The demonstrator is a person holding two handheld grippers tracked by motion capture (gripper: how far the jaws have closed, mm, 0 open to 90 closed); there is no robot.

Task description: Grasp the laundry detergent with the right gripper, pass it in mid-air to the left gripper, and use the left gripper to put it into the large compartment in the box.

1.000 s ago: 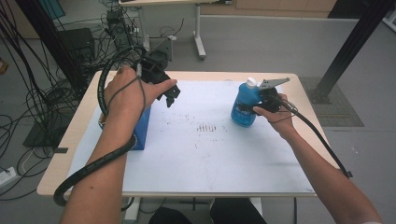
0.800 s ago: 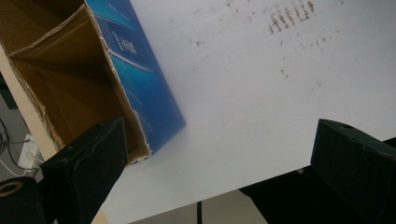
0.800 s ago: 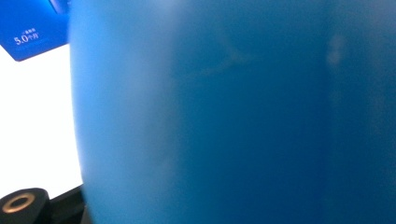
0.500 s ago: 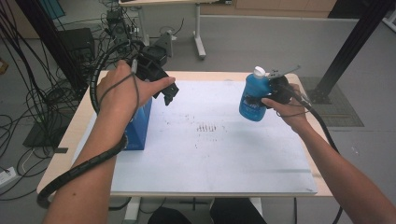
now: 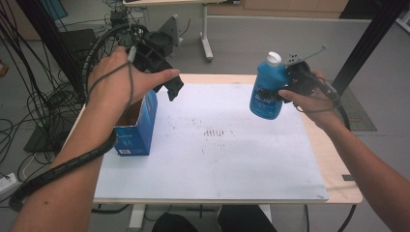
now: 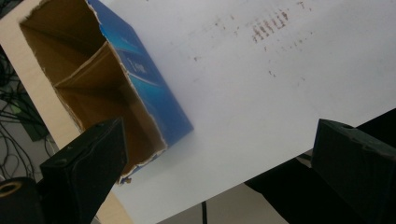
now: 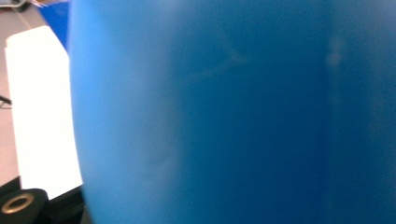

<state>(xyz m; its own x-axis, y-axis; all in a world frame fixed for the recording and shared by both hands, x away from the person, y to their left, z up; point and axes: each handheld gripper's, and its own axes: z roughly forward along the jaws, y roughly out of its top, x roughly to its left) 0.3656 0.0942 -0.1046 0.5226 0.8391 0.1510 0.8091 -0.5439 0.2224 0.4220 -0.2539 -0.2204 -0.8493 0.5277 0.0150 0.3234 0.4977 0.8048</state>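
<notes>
A blue bottle (image 5: 267, 89) with a white cap hangs upright in the air above the right part of the white mat (image 5: 217, 159). My right gripper (image 5: 284, 85) is shut on its side from the right. In the right gripper view the bottle's blue wall (image 7: 233, 112) sits close against the camera. An open-topped blue cardboard box (image 5: 138, 128) stands at the mat's left edge, its brown inside (image 6: 93, 88) bare. My left gripper (image 5: 170, 88) hovers above and just right of the box, its jaws (image 6: 219, 140) wide open with nothing between them.
The mat covers most of a wooden table (image 5: 338, 164); faint brown marks (image 5: 212, 131) dot its middle. Black cables (image 5: 29, 101) lie on the floor at the left. A black post (image 5: 362, 43) rises past the right edge, and another table's leg (image 5: 207, 34) stands behind.
The right hand has lifted the bottle clear of the mat and higher. The left hand has risen too, and the box below it shows more.
</notes>
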